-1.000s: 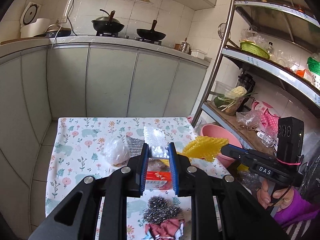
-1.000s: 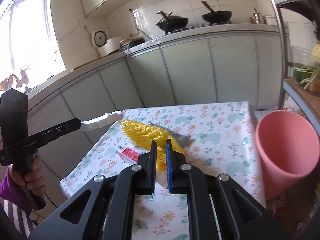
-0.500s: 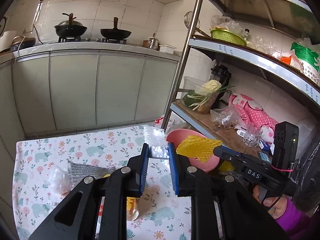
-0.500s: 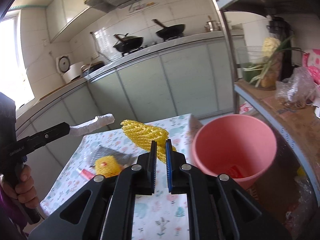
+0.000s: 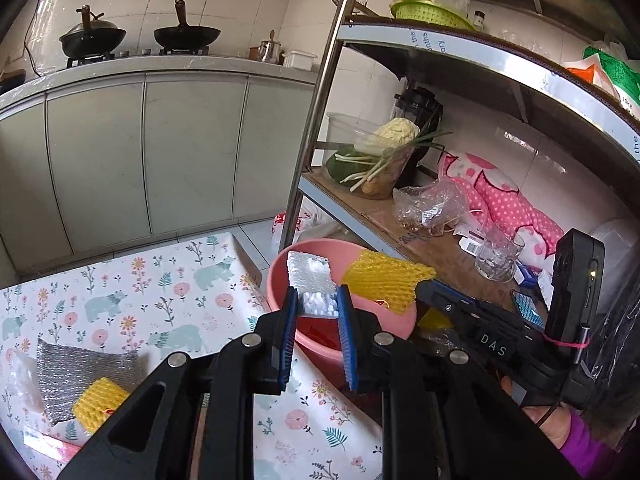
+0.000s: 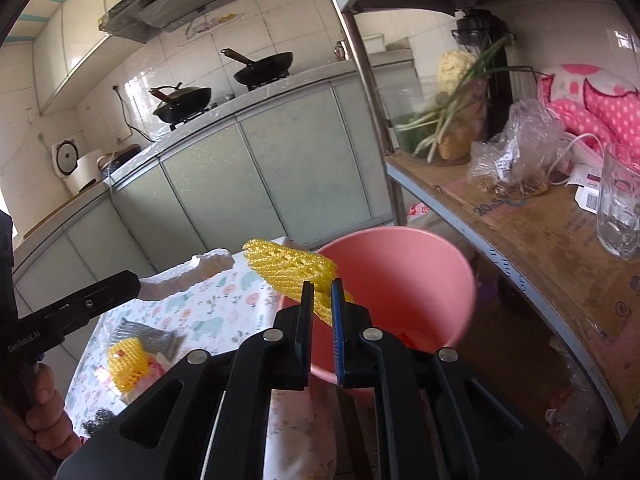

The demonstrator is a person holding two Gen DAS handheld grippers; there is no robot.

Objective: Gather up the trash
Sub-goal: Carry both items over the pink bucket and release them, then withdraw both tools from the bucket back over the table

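Both grippers are loaded and sitting over the pink bucket (image 5: 280, 276), which stands just off the right edge of the floral-cloth table (image 5: 160, 292). The left gripper (image 5: 318, 306) is clamped on a white bubble-wrap piece (image 5: 312, 280); the right gripper (image 6: 321, 290) is pinched tight on a yellow foam fruit net (image 6: 288, 266). Both pieces hang over the bucket's mouth. Inside the bucket there's something red at the bottom (image 5: 320, 330), can't make out what.

Still on the tabletop near the left edge: a silver bubble-wrap pouch (image 5: 80, 372) with a smaller yellow foam net (image 5: 98, 398) lying on it, plus a clear plastic bag (image 5: 18, 376) beside them.

Readable writing: "DAS" on the right gripper's body (image 5: 494, 344), and "GenRobot.AI" on the left gripper's body (image 6: 24, 340).
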